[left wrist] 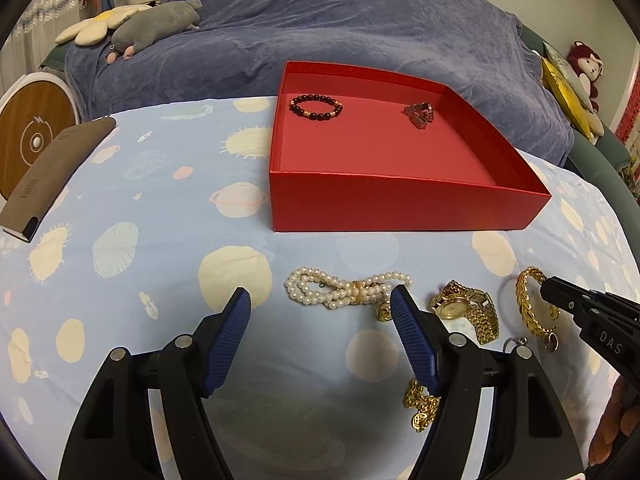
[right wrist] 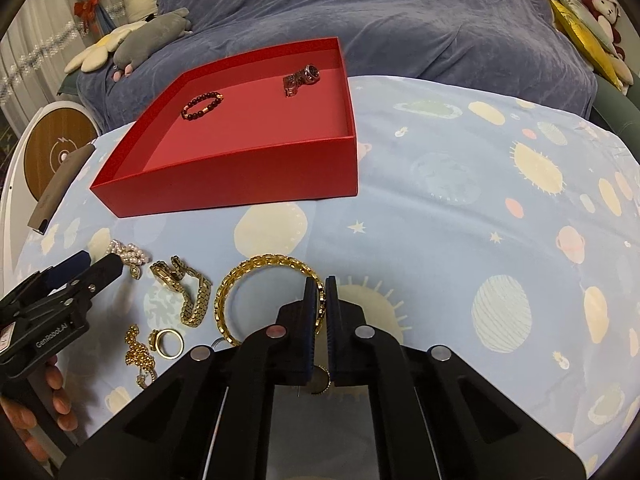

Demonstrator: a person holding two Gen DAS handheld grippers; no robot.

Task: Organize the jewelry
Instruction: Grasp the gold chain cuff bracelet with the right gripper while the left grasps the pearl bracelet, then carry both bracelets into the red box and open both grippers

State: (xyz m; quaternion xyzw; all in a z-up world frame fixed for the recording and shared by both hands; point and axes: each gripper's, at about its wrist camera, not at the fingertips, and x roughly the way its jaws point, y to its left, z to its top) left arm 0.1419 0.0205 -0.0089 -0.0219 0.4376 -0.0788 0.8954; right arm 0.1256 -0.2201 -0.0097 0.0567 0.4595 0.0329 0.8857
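A red open box holds a dark bead bracelet and a dark metal watch. On the cloth in front lie a pearl bracelet, a gold watch, a gold chain bracelet, a gold necklace and a gold ring. My left gripper is open just short of the pearl bracelet. My right gripper is shut on the gold chain bracelet's right side.
The table carries a pale blue planet-print cloth. A brown case lies at the left edge. A white round device stands beyond it. A blue-covered sofa with plush toys is behind.
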